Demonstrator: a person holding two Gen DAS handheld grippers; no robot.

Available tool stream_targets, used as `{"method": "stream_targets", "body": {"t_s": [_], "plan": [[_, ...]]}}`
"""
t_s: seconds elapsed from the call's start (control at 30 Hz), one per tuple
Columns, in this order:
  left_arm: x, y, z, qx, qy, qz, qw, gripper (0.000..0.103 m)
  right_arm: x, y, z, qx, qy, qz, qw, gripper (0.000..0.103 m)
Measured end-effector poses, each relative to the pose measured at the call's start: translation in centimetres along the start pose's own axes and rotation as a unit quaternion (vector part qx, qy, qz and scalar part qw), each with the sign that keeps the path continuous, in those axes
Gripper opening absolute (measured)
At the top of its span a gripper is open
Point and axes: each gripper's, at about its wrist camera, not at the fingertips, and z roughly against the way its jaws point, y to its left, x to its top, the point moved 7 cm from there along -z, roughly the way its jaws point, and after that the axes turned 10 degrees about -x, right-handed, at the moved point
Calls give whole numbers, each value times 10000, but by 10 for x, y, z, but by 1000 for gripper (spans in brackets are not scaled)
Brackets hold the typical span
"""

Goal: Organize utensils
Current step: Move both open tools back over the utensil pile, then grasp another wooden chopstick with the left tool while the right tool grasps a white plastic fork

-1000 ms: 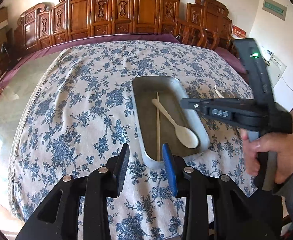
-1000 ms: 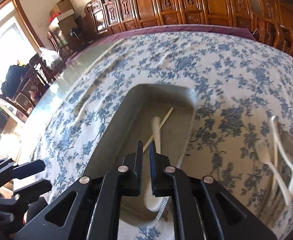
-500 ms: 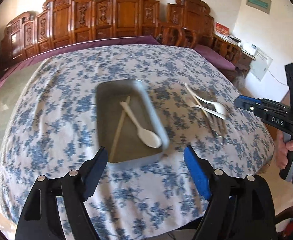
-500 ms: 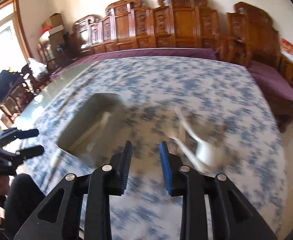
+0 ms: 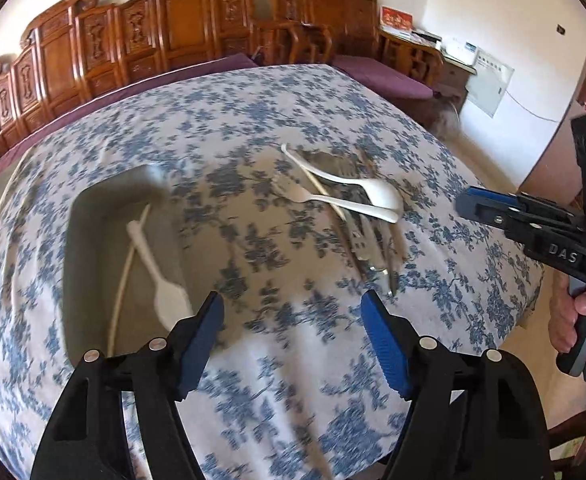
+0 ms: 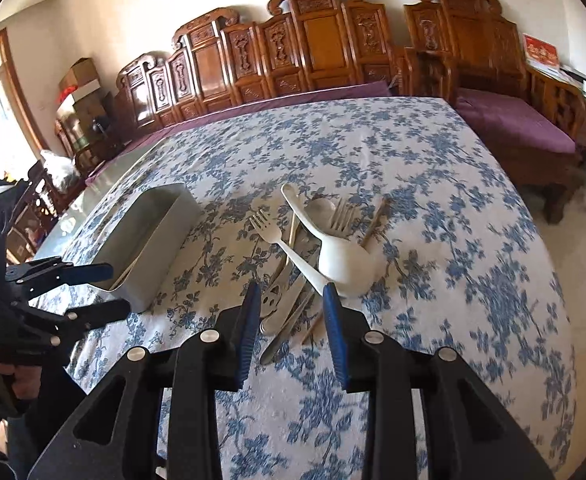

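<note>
Utensils (image 6: 313,256) lie heaped on the blue-flowered tablecloth (image 6: 433,208), just to the right of a grey metal tray (image 6: 149,240), as you hold a pair of tongs in each hand over the table's near edge.

At far left in the right wrist view, your left gripper (image 6: 93,290) points toward the tray's near end, its blue-padded jaws well apart and easing slightly inward, with nothing between them. Your own camera on that hand shows the same: left gripper (image 5: 293,320) wide, only cloth below the gap. The tray (image 5: 93,208) holds one white spoon (image 5: 161,276) and a pale chopstick (image 5: 123,280) lying along its length, the two crossing near the far end.

Moving right, the loose pile sits on bare cloth, apart from the tray. On top is a large white ladle-type spoon (image 6: 341,256), bowl toward you, with a white plastic fork (image 6: 267,230) crossing beneath its handle. Under them lie metal cutlery and wooden chopsticks, overlapping too closely to count.

Your right gripper (image 6: 293,308) hangs directly over the near end of that pile, jaws partly apart and widening, gripping nothing; the ladle's bowl shows just beyond the right pad. From the left wrist camera, your right hand (image 5: 585,320) appears at the far right edge, beside the table.

Carved wooden chairs (image 6: 293,40) line the wall behind.
</note>
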Motion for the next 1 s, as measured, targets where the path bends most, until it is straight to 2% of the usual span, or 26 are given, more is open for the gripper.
{"method": "stream_targets", "body": {"t_s": [0.13,0.2,0.37,0.57,0.8,1.0], "plan": [[2,-8,-11,10,71,-49,10000,68,11,8,-21,138,53,254,9996,34],[2,-9,-14,25,107,-58,9999,68,17,15,-41,213,203,397,9988,30],[-1,-8,-15,86,151,-72,9998,68,24,28,-86,123,612,775,9950,24],[-4,0,-7,130,122,-45,9998,68,26,36,-119,-93,947,1098,9894,23],[-7,8,1,108,77,8,9999,68,14,35,-144,-235,1433,1405,9794,19],[-8,10,2,71,58,29,10000,68,15,35,-140,-237,1366,1341,9812,12]]}}
